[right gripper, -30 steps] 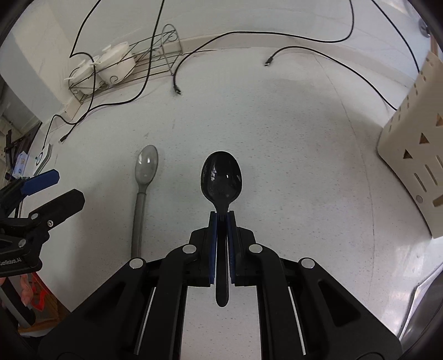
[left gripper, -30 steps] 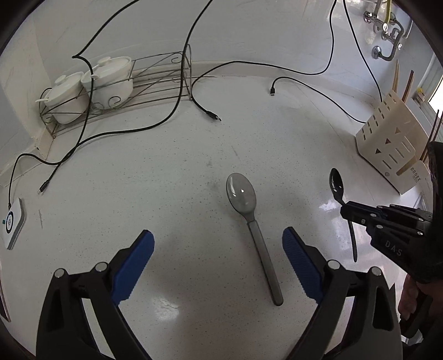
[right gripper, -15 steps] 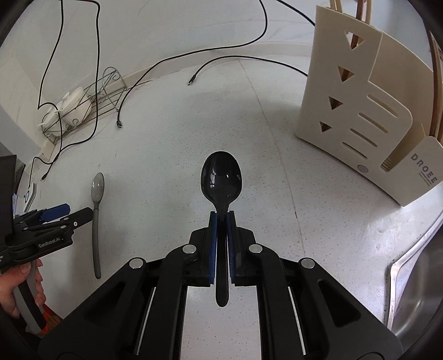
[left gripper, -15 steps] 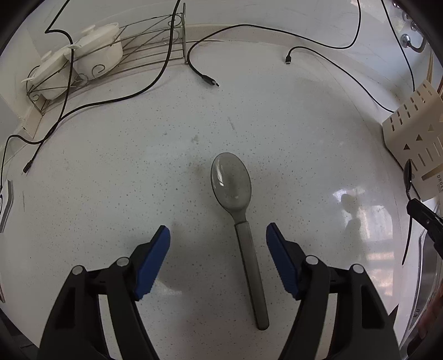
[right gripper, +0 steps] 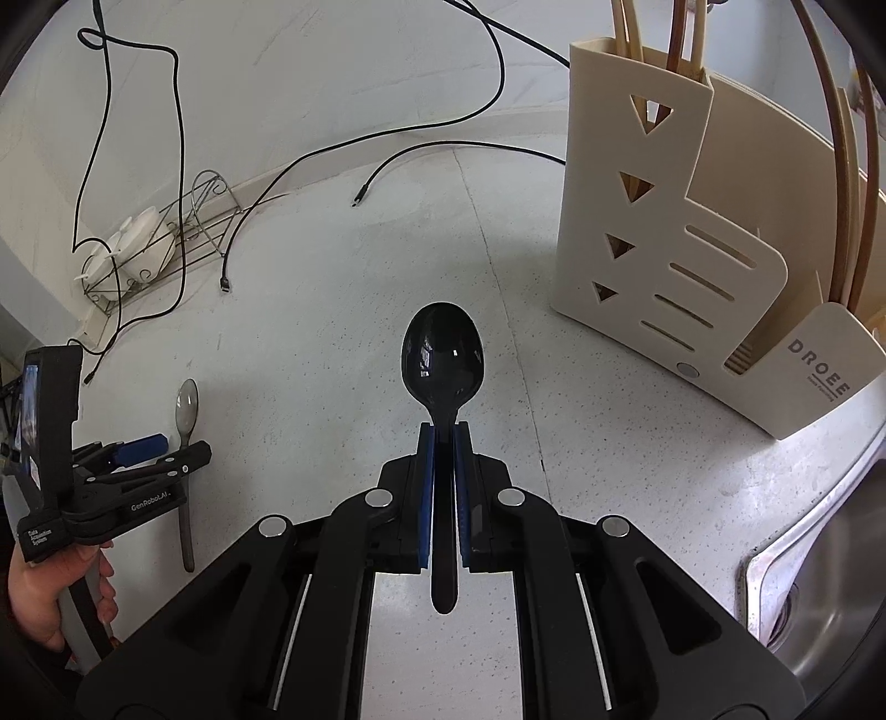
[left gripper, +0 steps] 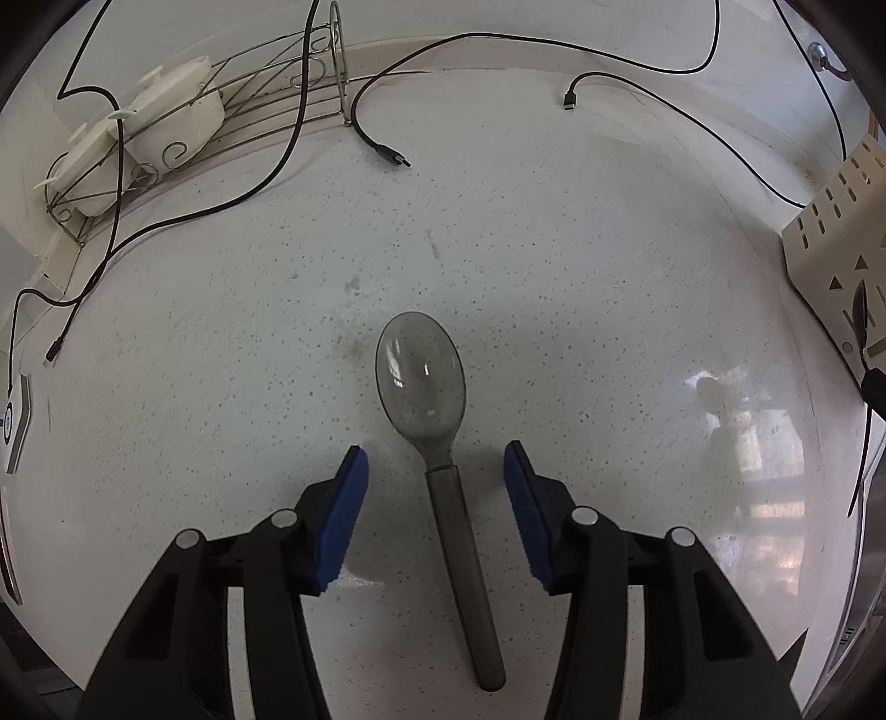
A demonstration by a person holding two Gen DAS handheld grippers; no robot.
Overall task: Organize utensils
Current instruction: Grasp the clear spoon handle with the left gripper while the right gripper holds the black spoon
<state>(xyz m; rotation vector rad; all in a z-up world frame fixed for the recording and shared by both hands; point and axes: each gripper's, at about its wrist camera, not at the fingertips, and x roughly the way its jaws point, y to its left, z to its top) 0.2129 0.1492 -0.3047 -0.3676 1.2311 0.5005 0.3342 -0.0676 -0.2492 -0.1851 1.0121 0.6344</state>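
Observation:
A grey spoon (left gripper: 429,387) lies flat on the white speckled counter (left gripper: 581,277), bowl away from me. My left gripper (left gripper: 434,459) straddles the neck of that spoon; its jaws are closing, the blue pads still clear of the handle on both sides. In the right wrist view my right gripper (right gripper: 443,437) is shut on a black spoon (right gripper: 443,354), held above the counter with its bowl forward. The cream utensil holder (right gripper: 664,266) stands just right of the black spoon. The left gripper (right gripper: 147,451) and grey spoon (right gripper: 187,404) also show at the lower left there.
A wire rack (left gripper: 232,111) with two white lidded pots (left gripper: 166,116) stands at the back left. Black cables (left gripper: 387,149) trail over the counter. A steel sink (right gripper: 819,581) lies at the right. Wooden utensils (right gripper: 681,33) stick out of the holder. A hand (right gripper: 55,598) grips the left tool.
My left gripper came down over the grey spoon and its jaws narrowed around the handle. My right gripper carried the black spoon rightward, nearer the cream holder.

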